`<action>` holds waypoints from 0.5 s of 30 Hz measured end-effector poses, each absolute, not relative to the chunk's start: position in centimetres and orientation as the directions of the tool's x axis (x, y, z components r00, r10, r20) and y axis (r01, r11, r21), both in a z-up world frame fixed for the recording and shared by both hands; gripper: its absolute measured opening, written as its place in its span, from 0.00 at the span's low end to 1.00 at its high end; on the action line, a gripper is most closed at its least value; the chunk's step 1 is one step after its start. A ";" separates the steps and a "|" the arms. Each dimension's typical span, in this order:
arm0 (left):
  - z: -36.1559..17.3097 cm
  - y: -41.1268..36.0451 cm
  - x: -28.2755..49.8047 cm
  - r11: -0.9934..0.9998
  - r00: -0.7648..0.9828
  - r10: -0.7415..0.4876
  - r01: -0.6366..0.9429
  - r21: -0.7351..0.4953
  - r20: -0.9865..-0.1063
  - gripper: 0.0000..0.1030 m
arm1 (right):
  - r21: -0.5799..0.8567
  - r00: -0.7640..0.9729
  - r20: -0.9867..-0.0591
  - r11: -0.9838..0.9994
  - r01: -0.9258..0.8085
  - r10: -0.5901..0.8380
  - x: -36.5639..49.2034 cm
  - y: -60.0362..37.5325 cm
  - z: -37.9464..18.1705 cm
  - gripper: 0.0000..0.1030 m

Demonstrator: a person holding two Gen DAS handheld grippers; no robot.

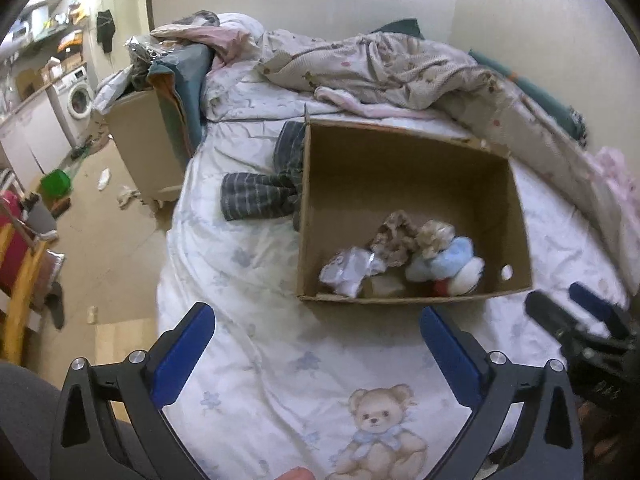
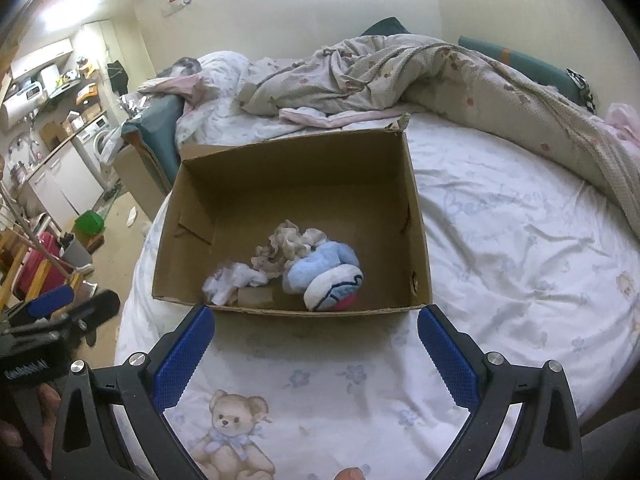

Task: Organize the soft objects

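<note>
An open cardboard box (image 1: 400,168) (image 2: 304,168) stands on the bed. Inside lie a blue and white plush toy (image 1: 450,266) (image 2: 328,272), a beige patterned cloth (image 1: 394,238) (image 2: 288,246) and a white crumpled cloth (image 1: 350,270) (image 2: 236,278). A dark striped garment (image 1: 260,196) lies on the sheet left of the box. My left gripper (image 1: 316,320) hovers open and empty before the box's near wall. My right gripper (image 2: 316,320) is open and empty too, just in front of the box. Each gripper shows at the edge of the other's view.
A rumpled floral quilt (image 2: 440,76) and pink cloth (image 1: 360,102) lie behind the box. The white sheet (image 2: 520,240) has teddy bear prints (image 2: 228,432). Left of the bed are a bedside cabinet (image 1: 148,148), a green container (image 1: 56,184), a washing machine (image 1: 78,100) and floor litter.
</note>
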State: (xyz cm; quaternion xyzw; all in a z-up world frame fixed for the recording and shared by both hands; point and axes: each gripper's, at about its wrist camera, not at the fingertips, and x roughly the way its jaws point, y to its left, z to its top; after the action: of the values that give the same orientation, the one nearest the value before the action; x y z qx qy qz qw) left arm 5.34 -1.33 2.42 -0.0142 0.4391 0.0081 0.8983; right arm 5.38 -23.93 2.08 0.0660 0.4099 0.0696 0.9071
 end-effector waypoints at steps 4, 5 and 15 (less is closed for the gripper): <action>2.5 -0.9 5.3 0.998 0.616 -0.021 -0.032 -0.052 -0.788 1.00 | 0.184 0.653 -0.736 0.981 -0.064 0.181 5.5 -24.0 2.0 1.00; 2.5 -0.8 5.4 0.998 0.614 -0.019 -0.036 -0.052 -0.789 0.99 | 0.185 0.653 -0.736 0.981 -0.062 0.180 5.6 -24.0 2.0 1.00; 2.7 -0.8 5.4 0.997 0.622 -0.029 -0.042 -0.070 -0.782 0.99 | 0.204 0.656 -0.731 0.978 -0.051 0.187 5.7 -24.3 2.1 1.00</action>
State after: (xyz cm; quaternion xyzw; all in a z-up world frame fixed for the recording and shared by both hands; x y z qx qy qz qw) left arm 5.44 -0.79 2.70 -0.0408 0.4347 0.0038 0.8996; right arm 5.66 -24.31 2.10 0.0830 0.4095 0.0657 0.9062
